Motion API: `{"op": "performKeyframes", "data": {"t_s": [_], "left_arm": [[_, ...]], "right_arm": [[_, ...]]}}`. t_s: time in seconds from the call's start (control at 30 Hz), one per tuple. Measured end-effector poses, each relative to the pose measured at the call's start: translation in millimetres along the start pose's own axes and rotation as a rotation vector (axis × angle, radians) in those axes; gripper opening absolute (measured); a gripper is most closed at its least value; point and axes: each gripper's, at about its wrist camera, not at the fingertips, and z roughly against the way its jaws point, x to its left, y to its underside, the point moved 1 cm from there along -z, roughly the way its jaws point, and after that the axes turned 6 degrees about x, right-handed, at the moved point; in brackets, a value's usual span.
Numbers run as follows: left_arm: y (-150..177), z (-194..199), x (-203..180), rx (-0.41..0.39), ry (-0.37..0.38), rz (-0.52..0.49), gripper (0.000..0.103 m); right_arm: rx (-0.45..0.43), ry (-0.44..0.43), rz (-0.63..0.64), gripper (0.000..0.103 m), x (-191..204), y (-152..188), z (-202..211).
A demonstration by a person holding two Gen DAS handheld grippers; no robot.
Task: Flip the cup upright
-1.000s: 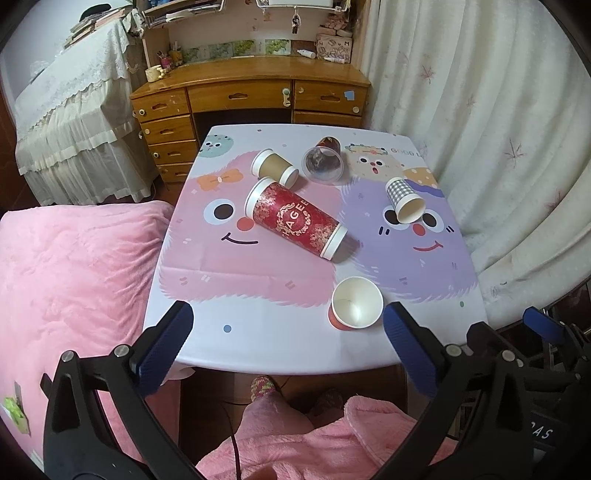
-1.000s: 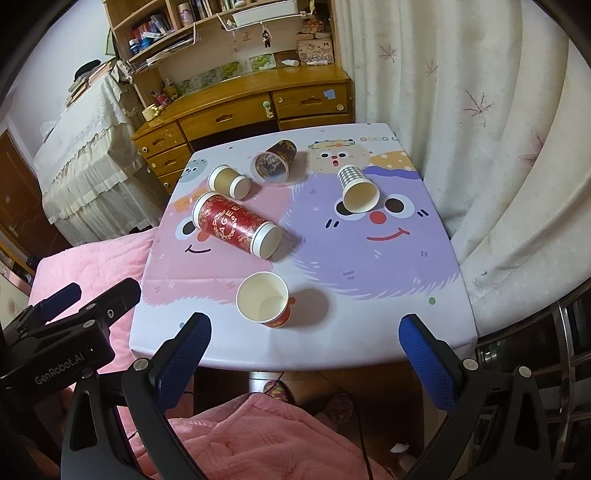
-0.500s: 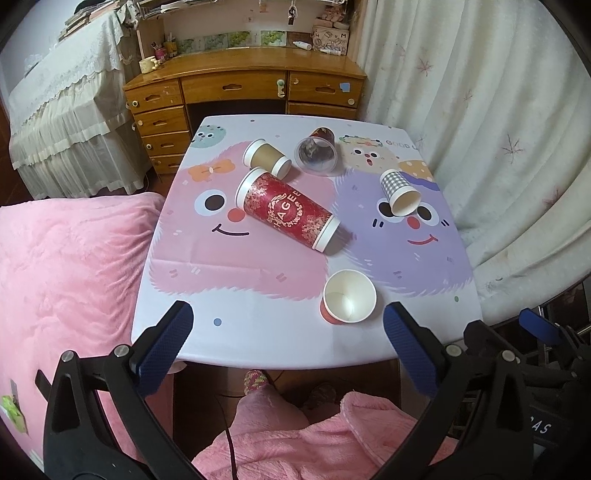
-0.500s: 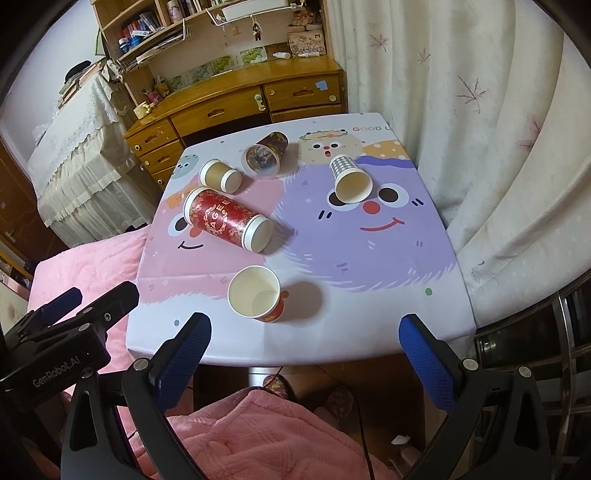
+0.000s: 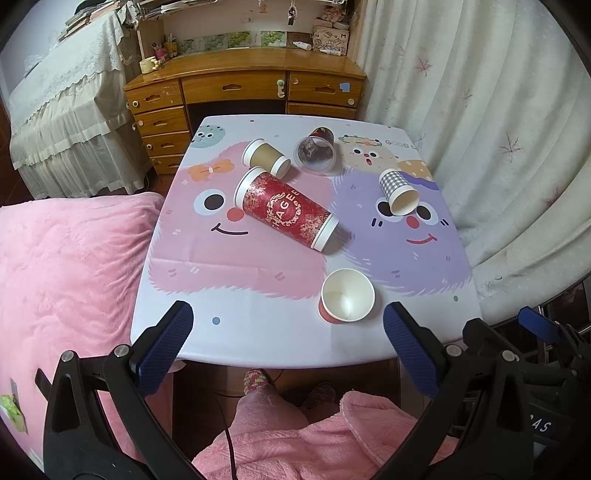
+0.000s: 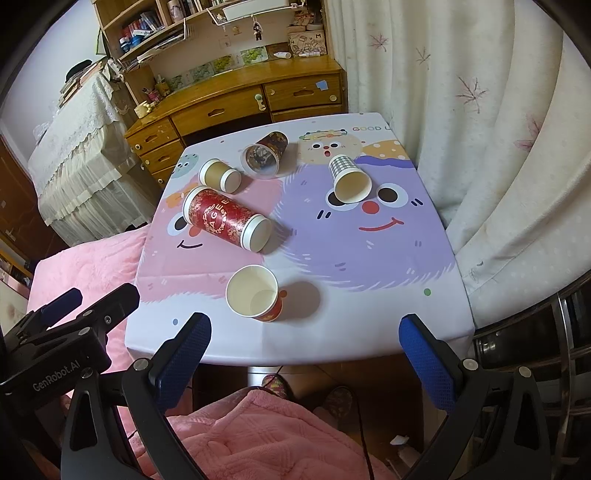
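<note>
Red cup upright, both tools spread wide, GenRobot label right view only.

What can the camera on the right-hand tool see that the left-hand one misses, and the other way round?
Only the right view shows the bookshelf and the left tool's black body, marked GenRobot.AI. Only the left view shows much of the pink blanket beside the table. Both show the same five cups lying on the cartoon tablecloth, among them the big red cup, and the wooden desk.
</note>
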Motion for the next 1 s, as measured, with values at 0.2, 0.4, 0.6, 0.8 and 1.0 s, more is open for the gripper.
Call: {"op": "performKeyframes", "data": {"t_s": [0.2, 0.4, 0.6, 0.8, 1.0], "left_arm": [[0.4, -0.9, 0.0, 0.004, 0.000, -0.001, 0.102], [-0.3, -0.2, 0.0, 0.003, 0.001, -0.001, 0.102], [2.8, -3.0, 1.7, 0.011, 0.000, 0.006, 0.102], [3.8, -5.4, 2.6, 0.013, -0.002, 0.005, 0.102], [4.2, -6.3, 2.2, 0.020, -0.003, 0.009, 0.102]], "right_arm": [[0.002, 0.002, -0.003, 0.103, 0.8, 0.2, -0.5], [0.008, -0.001, -0.002, 0.103, -0.5, -0.9, -2.3], [0.017, -0.015, -0.006, 0.103, -2.2, -0.4, -6.1], [0.025, -0.020, -0.009, 0.103, -4.5, -1.1, -10.3], [0.027, -0.021, -0.011, 0.103, -4.5, -1.7, -10.3]]}}
